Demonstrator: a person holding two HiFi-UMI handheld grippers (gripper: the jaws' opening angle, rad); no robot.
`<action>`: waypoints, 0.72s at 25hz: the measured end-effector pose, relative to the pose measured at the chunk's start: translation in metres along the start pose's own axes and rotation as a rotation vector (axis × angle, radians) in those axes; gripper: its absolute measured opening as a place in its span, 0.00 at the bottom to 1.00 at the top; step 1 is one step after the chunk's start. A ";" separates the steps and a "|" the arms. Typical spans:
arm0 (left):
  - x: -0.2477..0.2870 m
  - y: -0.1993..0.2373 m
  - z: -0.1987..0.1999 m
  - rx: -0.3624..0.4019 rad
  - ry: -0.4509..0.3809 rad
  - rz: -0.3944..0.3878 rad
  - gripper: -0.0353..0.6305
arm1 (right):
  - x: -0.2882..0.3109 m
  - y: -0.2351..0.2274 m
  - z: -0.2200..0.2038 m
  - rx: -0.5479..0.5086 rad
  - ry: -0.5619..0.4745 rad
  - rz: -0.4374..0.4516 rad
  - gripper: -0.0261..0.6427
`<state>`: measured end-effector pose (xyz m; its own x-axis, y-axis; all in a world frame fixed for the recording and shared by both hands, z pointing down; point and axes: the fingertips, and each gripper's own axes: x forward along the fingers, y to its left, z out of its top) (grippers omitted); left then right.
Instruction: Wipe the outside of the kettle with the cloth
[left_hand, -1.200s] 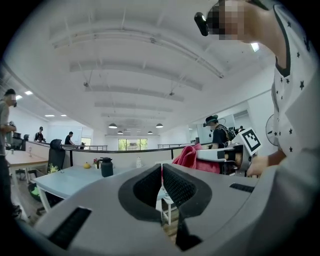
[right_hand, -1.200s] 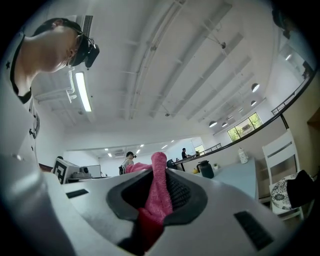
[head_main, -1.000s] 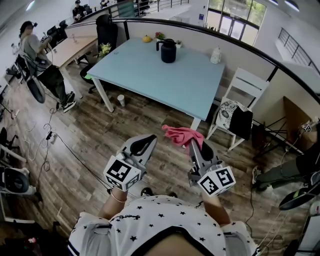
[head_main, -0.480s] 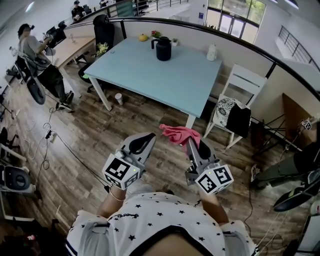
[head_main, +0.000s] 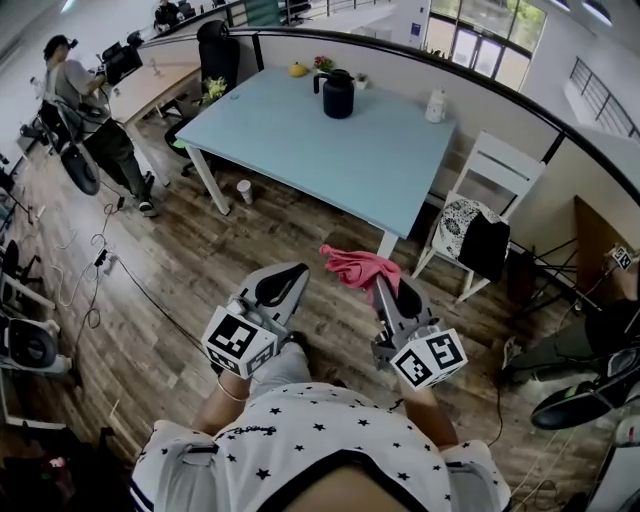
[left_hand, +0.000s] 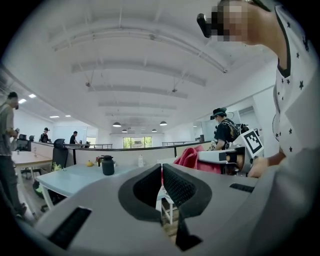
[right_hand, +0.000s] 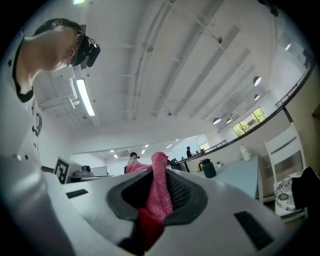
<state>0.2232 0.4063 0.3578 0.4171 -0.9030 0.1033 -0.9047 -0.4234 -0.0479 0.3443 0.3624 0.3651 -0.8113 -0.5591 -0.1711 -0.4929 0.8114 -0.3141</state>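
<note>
Right gripper (head_main: 383, 283) pinches the pink cloth (head_main: 358, 268) by a fold; left gripper (head_main: 288, 284) has its jaws pressed together, nothing btwn. Black kettle (head_main: 338, 95) sits at the far side of the blue table (head_main: 300, 150), well apart from us. Risk: we rub w/o steadying it & the kettle slides or tips, or the cloth pulls free.

Open-plan office. Dark wood-plank floor (head_main: 190, 270). Light-blue table (head_main: 330, 160) on white legs, with a white chair (head_main: 505, 160) at its right end (dark garment draped over the seat). Curved low partition (head_main: 395, 72) behind. Windows (head_main: 480, 35) at the far wall. Round ceiling lamps (left_hand: 116, 124) lit.
</note>
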 end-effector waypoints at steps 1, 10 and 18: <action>0.001 0.005 -0.002 -0.004 0.004 0.004 0.10 | 0.005 0.000 -0.002 -0.002 0.005 0.008 0.13; 0.035 0.050 -0.010 -0.033 -0.006 -0.019 0.10 | 0.047 -0.034 -0.004 0.053 0.002 -0.050 0.13; 0.056 0.111 -0.015 -0.032 -0.009 -0.023 0.10 | 0.111 -0.045 -0.008 0.004 0.017 -0.069 0.13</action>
<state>0.1449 0.3105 0.3736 0.4388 -0.8935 0.0950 -0.8970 -0.4419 -0.0132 0.2742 0.2653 0.3676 -0.7806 -0.6107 -0.1328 -0.5467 0.7702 -0.3285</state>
